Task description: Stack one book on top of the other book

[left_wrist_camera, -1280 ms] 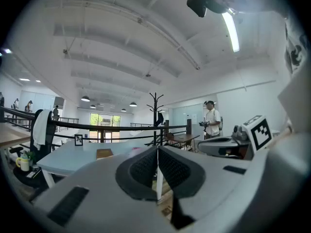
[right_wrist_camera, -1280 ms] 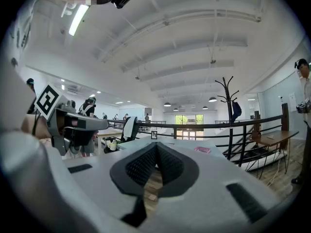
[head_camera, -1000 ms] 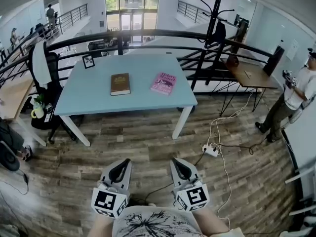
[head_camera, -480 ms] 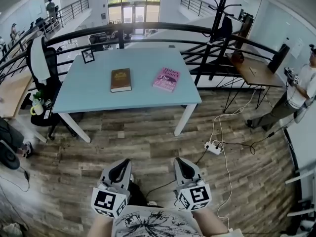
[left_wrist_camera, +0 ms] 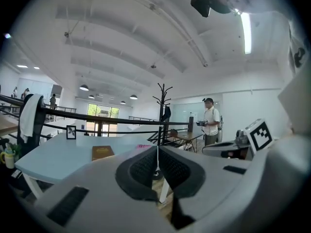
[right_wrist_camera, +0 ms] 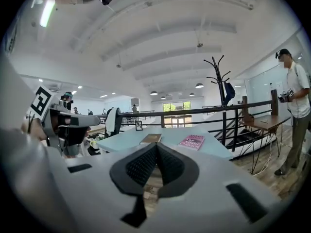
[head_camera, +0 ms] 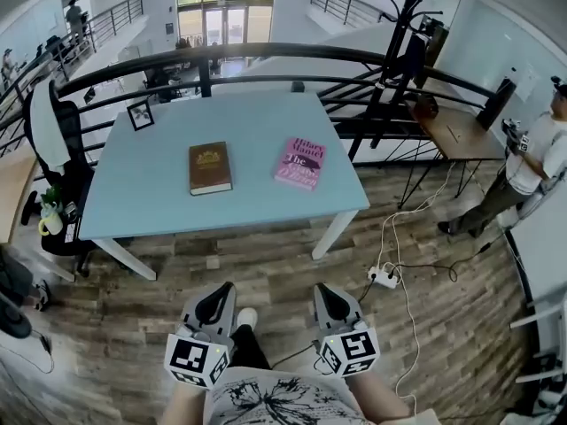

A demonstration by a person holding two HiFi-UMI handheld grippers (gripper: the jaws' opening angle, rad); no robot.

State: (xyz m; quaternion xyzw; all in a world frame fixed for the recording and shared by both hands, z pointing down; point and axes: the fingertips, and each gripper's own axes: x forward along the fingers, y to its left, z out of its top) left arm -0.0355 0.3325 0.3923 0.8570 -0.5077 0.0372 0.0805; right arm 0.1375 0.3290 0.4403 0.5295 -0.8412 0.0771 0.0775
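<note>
Black office chair [head_camera: 75, 162] w/ white cloth over its back sits far ahead-left of L gripper [head_camera: 218, 297] fingers, beside light-blue table [head_camera: 151, 197]. Small pic frame [head_camera: 140, 114] upright near table's far L corner, also ahead-left of L fingers. L gripper is low in head view, over wood floor [head_camera: 266, 264], short of the table's near edge, touching nothing. L gripper view: both dark ribbed pads [left_wrist_camera: 138, 169] pressed together, no gap, nothing between them.

Closed brown book [head_camera: 210, 167] lies flat on table, cover up, well ahead of L fingertips, approx straight on, untouched. Next R, pink book [head_camera: 300, 162] also flat on table, slightly tilted, bare tabletop between it and brown book. It's well ahead of R gripper [head_camera: 326, 295] fingers and a bit inward of them. Books lie apart, neither on the other.

R gripper sits beside L one, over floor, short of table. R gripper view: its pads [right_wrist_camera: 139, 165] meet tip to tip, empty; both books show past the tips, brown to the L, pink to the R.

White power strip [head_camera: 383, 277] w/ cables on floor, near R fingers, ahead-right. Black coat stand [head_camera: 403, 51] beyond table's R end, far ahead-right of R fingers. Wooden side table [head_camera: 456, 135] further R, then a person [head_camera: 532, 162] standing at far R holding some device, well apart from both grippers
</note>
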